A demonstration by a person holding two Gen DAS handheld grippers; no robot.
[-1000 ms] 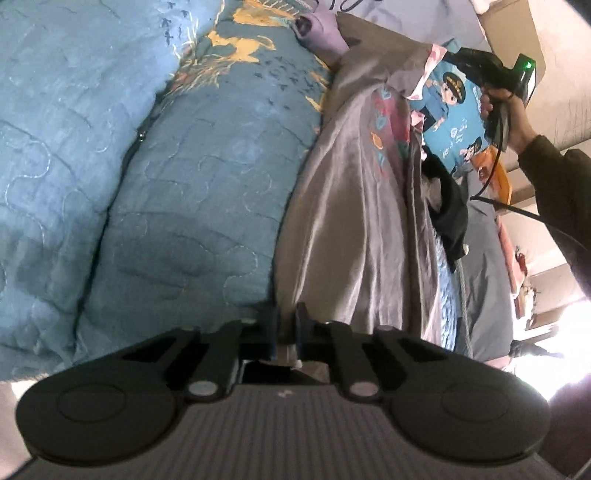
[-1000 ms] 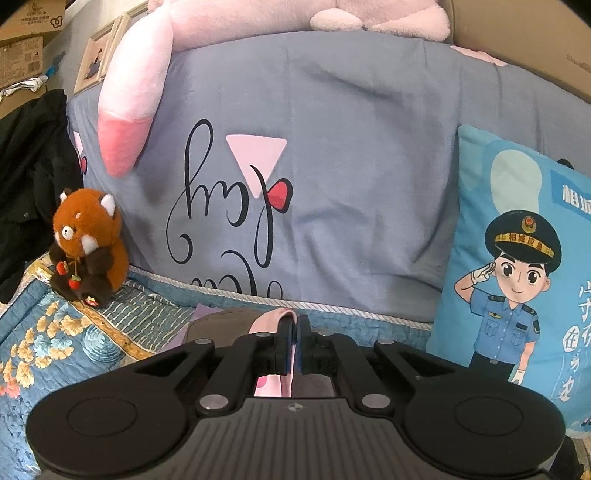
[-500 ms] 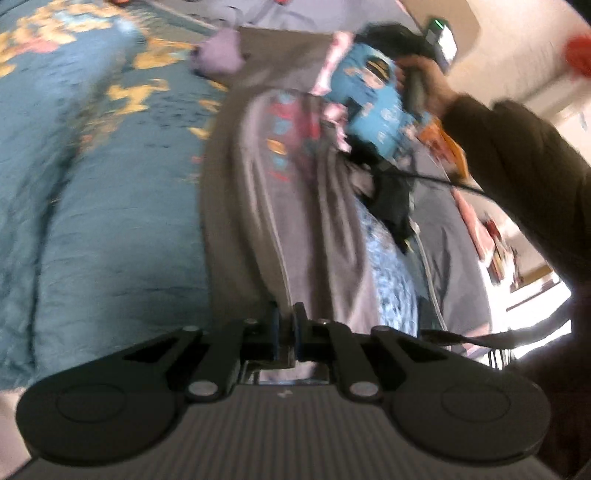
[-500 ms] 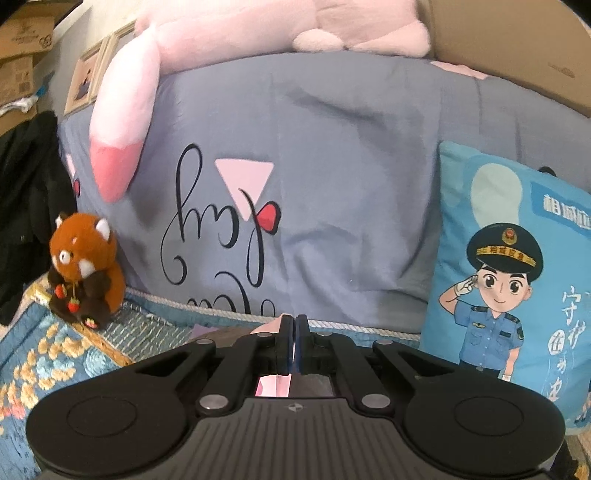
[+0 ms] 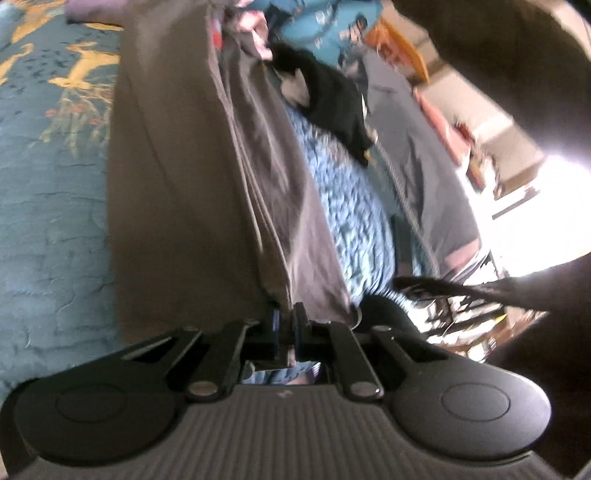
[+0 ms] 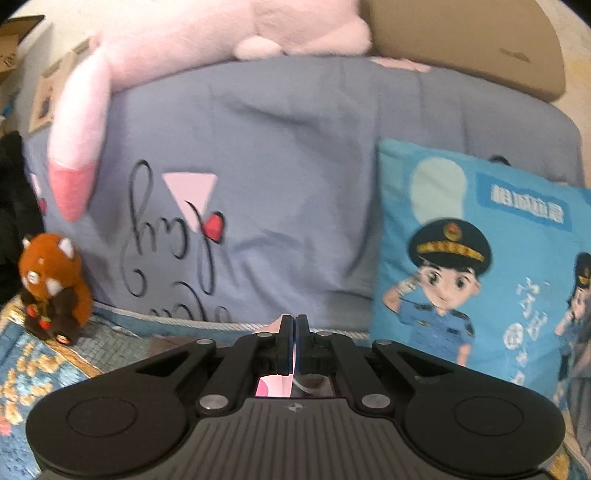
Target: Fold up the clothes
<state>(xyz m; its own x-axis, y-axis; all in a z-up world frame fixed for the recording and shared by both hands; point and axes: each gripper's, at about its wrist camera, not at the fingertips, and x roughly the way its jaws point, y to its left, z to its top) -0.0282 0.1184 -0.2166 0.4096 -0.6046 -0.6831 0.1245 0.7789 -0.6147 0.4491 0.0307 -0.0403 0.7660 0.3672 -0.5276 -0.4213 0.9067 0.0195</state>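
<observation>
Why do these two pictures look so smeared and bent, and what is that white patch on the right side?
Left wrist view: motion blur smears the grey garment and quilt; a bright window area is blown out white. Right wrist view: softer blur, the cartoon pillow still readable. Both bulge at the edges from the fisheye lens.

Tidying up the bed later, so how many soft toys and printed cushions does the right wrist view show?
Soft toys: 2, pink plush and red panda plush
Printed cushions: 2, grey cushion and blue cartoon cushion
Total: 4
</observation>
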